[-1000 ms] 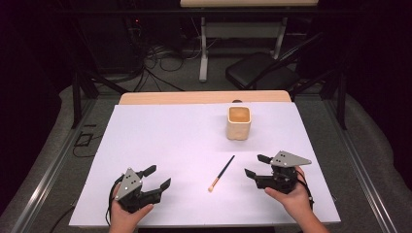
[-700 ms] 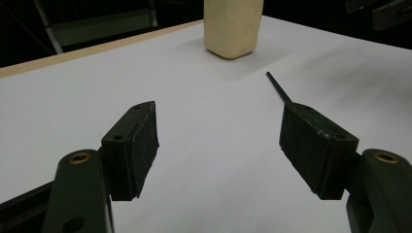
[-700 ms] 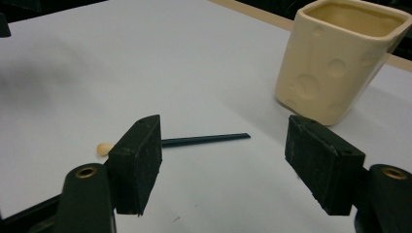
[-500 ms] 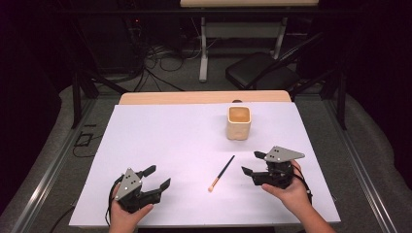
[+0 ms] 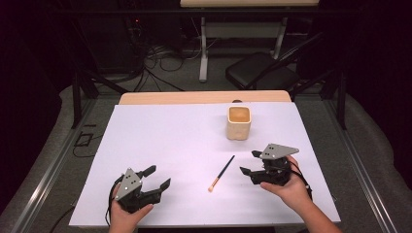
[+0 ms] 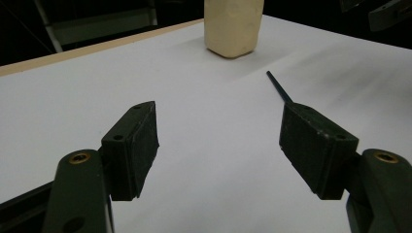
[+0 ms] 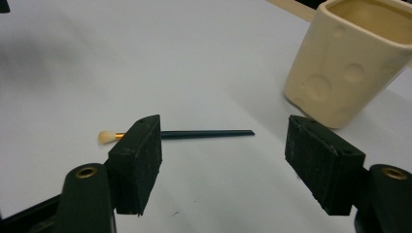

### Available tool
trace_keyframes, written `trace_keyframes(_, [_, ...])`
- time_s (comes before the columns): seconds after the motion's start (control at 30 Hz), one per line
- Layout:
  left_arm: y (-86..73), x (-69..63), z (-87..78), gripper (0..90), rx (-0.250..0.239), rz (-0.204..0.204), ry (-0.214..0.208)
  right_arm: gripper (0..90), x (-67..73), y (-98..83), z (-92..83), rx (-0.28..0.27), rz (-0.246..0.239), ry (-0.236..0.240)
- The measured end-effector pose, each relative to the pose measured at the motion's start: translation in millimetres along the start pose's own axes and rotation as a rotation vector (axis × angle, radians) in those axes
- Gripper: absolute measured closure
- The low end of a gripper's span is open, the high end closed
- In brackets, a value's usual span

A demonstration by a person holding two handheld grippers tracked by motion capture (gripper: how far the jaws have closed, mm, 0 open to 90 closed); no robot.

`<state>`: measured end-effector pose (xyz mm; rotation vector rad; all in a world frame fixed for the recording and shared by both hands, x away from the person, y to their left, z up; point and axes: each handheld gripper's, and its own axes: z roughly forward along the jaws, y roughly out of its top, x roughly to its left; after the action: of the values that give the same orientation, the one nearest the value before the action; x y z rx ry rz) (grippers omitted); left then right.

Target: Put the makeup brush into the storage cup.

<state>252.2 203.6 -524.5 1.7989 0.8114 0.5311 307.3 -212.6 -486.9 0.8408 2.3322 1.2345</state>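
A thin dark-handled brush [image 5: 221, 173] with a pale tip lies flat on the white table cover [image 5: 170, 141], near its front middle. Behind it a cream square cup [image 5: 238, 122] stands upright and looks hollow. My right gripper [image 5: 248, 163] hovers just right of the brush, open, jaws pointing left toward it; in the right gripper view the brush [image 7: 194, 134] lies beyond the open jaws and the cup [image 7: 347, 63] is at upper right. My left gripper [image 5: 158, 177] rests at the front left, open and holding nothing. In the left gripper view the brush handle [image 6: 278, 87] and cup [image 6: 233, 26] show ahead.
The white cover ends at a wooden table edge [image 5: 204, 97] at the back. Beyond the table are a dark chair [image 5: 260, 75], cables on the floor and a table leg. Metal frame rails [image 5: 48, 165] run along both sides.
My right gripper has moved left, closer to the brush, and stayed open. The left gripper, brush and cup have not moved.
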Motion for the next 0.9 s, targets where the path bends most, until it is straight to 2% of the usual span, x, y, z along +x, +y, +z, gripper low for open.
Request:
trace_keyframes(0.23, [0.0, 0.0, -0.1, 30.1, 0.000, 0.000, 0.000, 29.2, 1.2, 4.5, 3.4, 0.033, -0.034, 0.016])
trace_keyframes(0.43, [-0.1, 0.0, 0.0, 30.2, 0.001, 0.000, -0.001, 29.2, 1.4, 8.8, 9.8, 0.094, -0.053, 0.040])
trace_keyframes(0.67, [-0.1, 0.0, -0.1, 30.2, 0.003, -0.001, 0.000, 29.2, 1.9, 10.9, 15.5, 0.145, -0.076, 0.046])
trace_keyframes(0.73, [-0.1, 0.0, 0.0, 30.2, 0.003, -0.001, 0.000, 29.2, 2.0, 12.5, 18.0, 0.175, -0.088, 0.052])
trace_keyframes(0.9, [-0.2, 0.1, 0.1, 30.2, 0.005, -0.001, -0.001, 29.2, 1.5, 15.0, 20.2, 0.204, -0.104, 0.059])
